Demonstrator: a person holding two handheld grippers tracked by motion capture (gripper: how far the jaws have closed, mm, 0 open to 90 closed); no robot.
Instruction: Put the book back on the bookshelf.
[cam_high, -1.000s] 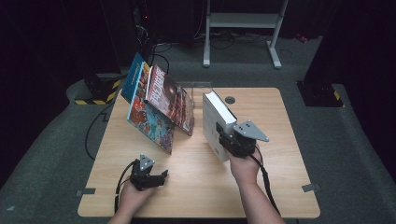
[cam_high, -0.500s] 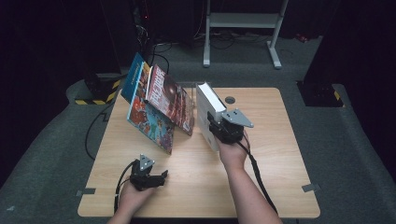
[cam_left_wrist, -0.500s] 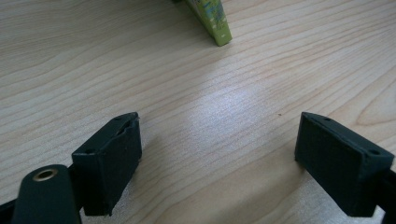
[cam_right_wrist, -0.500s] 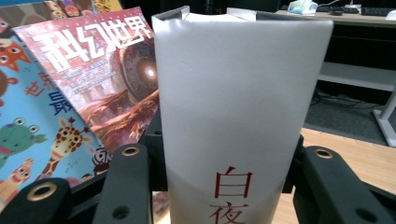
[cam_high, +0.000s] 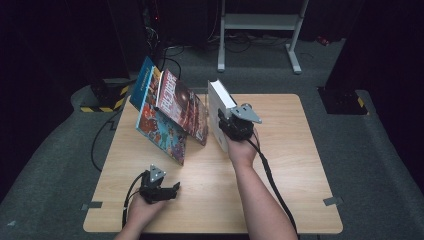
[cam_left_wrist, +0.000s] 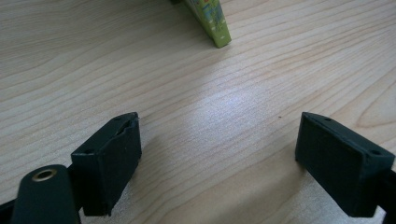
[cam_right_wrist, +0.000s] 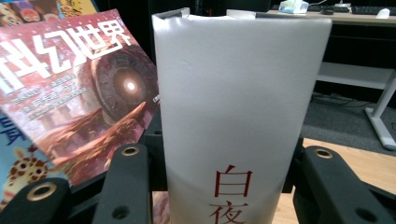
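Pale wood surface (cam_high: 300, 165), square, on grey carpet in a dark room; white frame legs (cam_high: 260, 22) behind it, a black-and-yellow striped block (cam_high: 107, 97) off its left far corner. On the surface: white book (cam_high: 218, 117) upright near the middle, pinched at the spine by the right tongs (cam_high: 227, 125); just left of it, magazines (cam_high: 170, 112) leaning in a stack. Left tongs (cam_high: 172, 189) spread, nothing between, low over the near left part. Book's lower title cut off in the right gripper view; hindmost magazines mostly hidden.
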